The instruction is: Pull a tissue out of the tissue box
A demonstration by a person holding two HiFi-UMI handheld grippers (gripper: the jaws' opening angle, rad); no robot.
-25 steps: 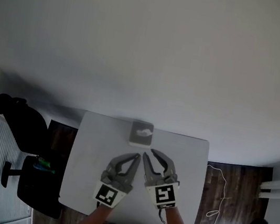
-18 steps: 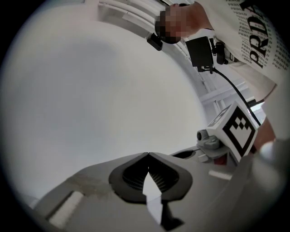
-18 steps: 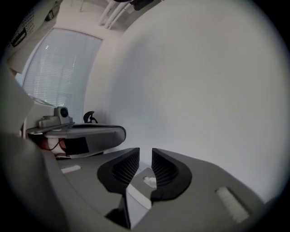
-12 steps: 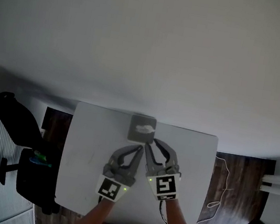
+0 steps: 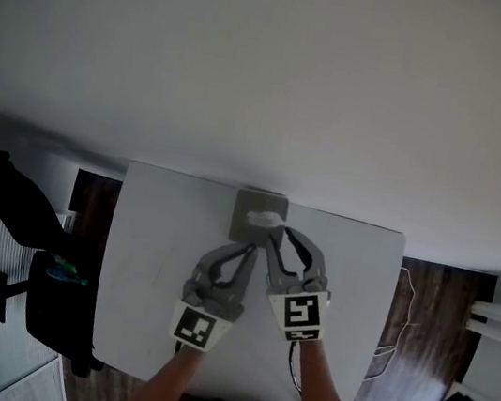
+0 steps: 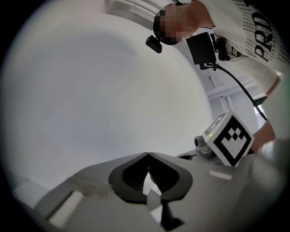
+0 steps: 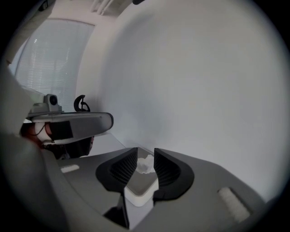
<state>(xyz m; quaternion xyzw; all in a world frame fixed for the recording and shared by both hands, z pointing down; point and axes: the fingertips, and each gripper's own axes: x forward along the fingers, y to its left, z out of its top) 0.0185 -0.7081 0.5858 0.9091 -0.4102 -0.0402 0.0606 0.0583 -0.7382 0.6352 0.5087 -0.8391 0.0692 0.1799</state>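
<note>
Two right fingers just opened; tissue just ahead.

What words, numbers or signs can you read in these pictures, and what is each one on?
"RD": large dark letters on the person's white shirt, cut off at the picture's edge.
Small print beside them: too small to read.
On the marker cube: a black-and-white pattern, no letters.
On the tissue box: nothing readable.

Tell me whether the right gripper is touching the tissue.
Cannot tell. The right gripper's jaws have just been opening; its view shows the tissue in their gap, but whether it lies beyond them is unclear.
</note>
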